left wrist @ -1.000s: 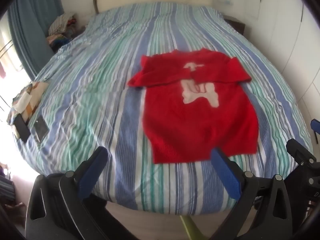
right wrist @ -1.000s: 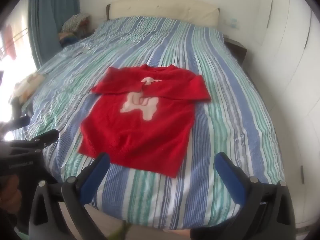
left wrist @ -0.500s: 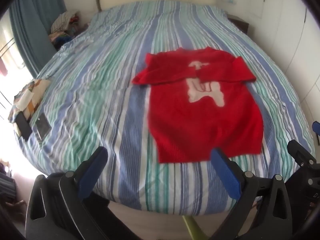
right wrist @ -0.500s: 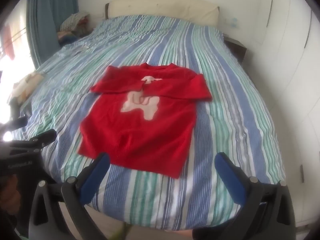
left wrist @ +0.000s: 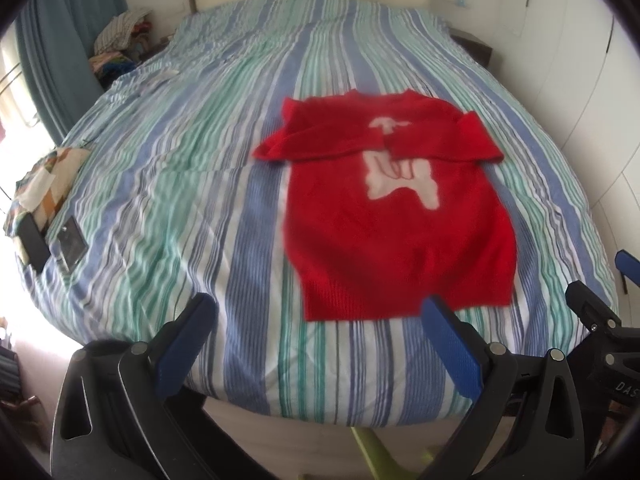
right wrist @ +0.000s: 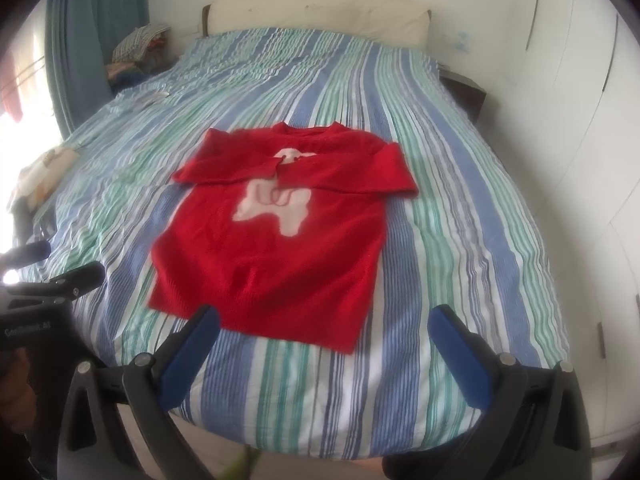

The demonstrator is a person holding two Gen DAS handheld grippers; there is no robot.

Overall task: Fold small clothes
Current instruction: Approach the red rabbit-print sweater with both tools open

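Observation:
A small red sweater (left wrist: 400,220) with a white animal print lies flat on the striped bed (left wrist: 180,160), both sleeves folded across the chest. It also shows in the right wrist view (right wrist: 272,248). My left gripper (left wrist: 320,312) is open and empty, over the bed's near edge, just short of the sweater's hem. My right gripper (right wrist: 324,322) is open and empty, with its left finger (right wrist: 188,344) in front of the hem. Each gripper shows at the edge of the other's view.
The bed (right wrist: 460,200) fills the room. A patterned cloth and dark flat items (left wrist: 44,216) lie at its left edge. A clothes pile (left wrist: 120,40) sits at the far left by the blue curtain (left wrist: 52,52). White cupboards (right wrist: 580,120) stand on the right.
Both grippers have moved slightly forward toward the bed, so the sweater sits closer to the fingers. Both stay open. The sweater has not moved.

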